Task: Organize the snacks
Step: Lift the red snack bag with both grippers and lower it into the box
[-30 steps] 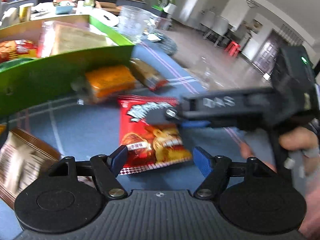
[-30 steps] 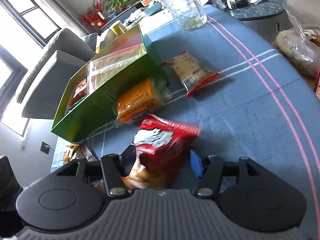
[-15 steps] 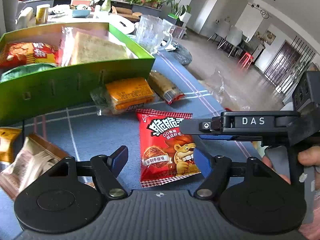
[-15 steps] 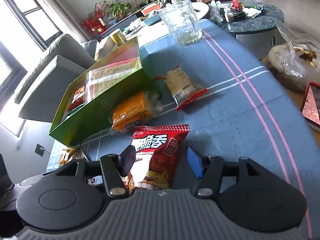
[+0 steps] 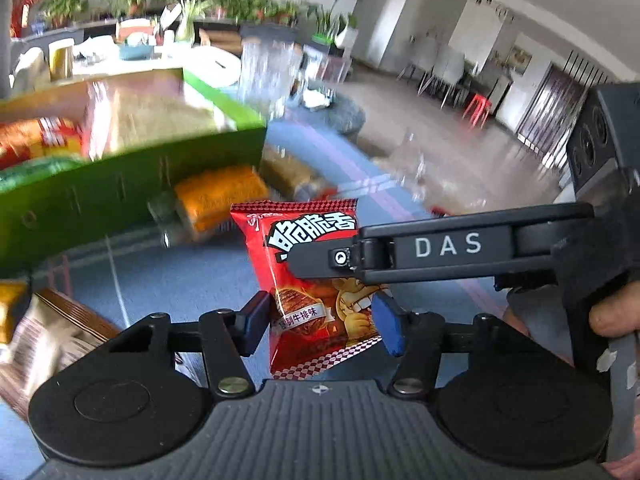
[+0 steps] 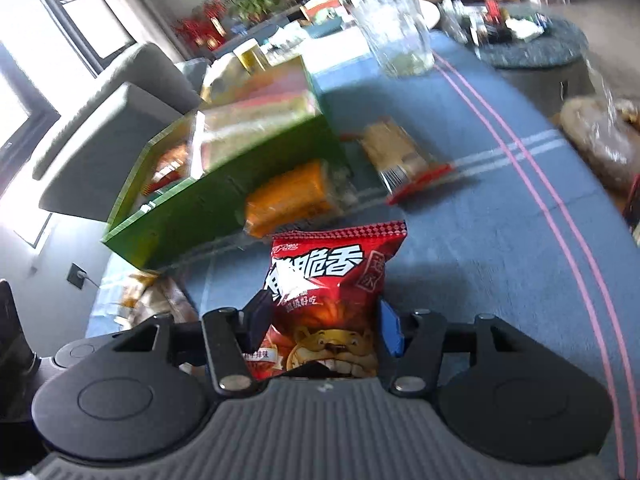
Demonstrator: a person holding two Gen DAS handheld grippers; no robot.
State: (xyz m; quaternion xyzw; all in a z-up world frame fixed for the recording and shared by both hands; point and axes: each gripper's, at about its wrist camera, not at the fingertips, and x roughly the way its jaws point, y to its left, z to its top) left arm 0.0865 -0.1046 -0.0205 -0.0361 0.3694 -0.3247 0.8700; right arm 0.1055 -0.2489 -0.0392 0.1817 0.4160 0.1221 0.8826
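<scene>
A red snack bag (image 5: 312, 240) with a cartoon lion stands upright off the blue tablecloth (image 6: 480, 260), held from two sides. My left gripper (image 5: 322, 326) has its jaws closing, and both blue pads touch the bag's lower edges. My right gripper (image 6: 324, 326) is also closing a little, its pads pressing the same red snack bag (image 6: 332, 272). One right finger (image 5: 440, 248) crosses the bag in the left wrist view. The green box (image 6: 208, 216) holding several snacks lies behind, to the left.
An orange packet (image 6: 288, 200) and a tan packet with a red end (image 6: 400, 156) lie by the box. A glass pitcher (image 6: 400, 36) stands further back. Brown packets (image 5: 48, 340) lie at the left. A person's hand (image 5: 612, 312) grips the right tool.
The left jaws have come in from wide apart onto the red bag. The bag has gone from lying on the cloth to standing upright between both grippers.
</scene>
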